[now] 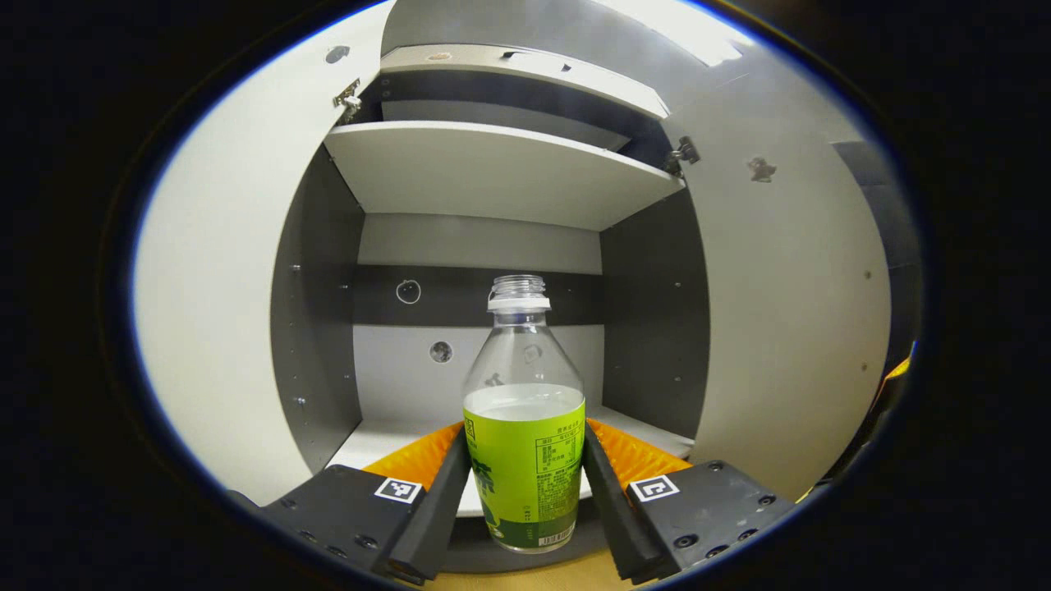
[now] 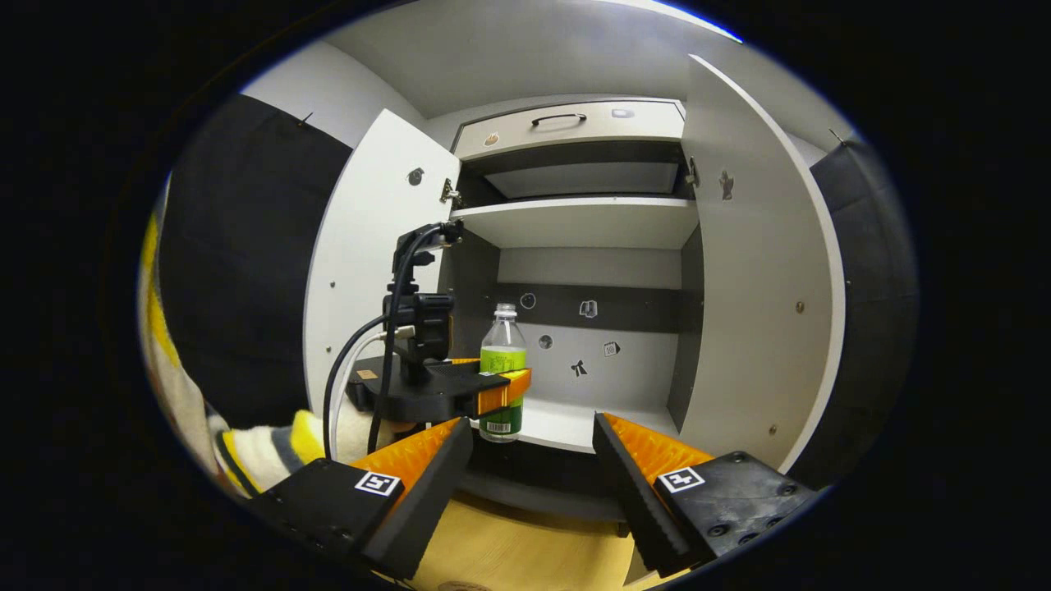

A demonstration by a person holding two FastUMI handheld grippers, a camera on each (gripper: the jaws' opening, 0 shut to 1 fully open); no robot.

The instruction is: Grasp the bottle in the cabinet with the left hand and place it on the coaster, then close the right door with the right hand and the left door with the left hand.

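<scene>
1. The grey-and-white wooden cabinet [image 2: 587, 222] stands with its white left door [image 2: 369, 254] and white right door [image 2: 751, 287] both swung wide; a white drawer with a dark handle [image 2: 566, 123] sits at 12 o'clock above the shelves.
2. The left gripper [image 1: 525, 484], black with orange finger backs, is clamped on the clear plastic bottle with a green label [image 1: 525, 468], both fingers pressing the label's sides at 6 o'clock of the left gripper view.
3. The right gripper [image 2: 534, 468] has its fingers apart, held before the cabinet with nothing between them.
4. The bottle is uncapped and upright at the front edge of the lower shelf; whether it touches the shelf is unclear. Its label print is too small to read.
5. Small stickers [image 2: 588, 309] dot the back panel.
</scene>
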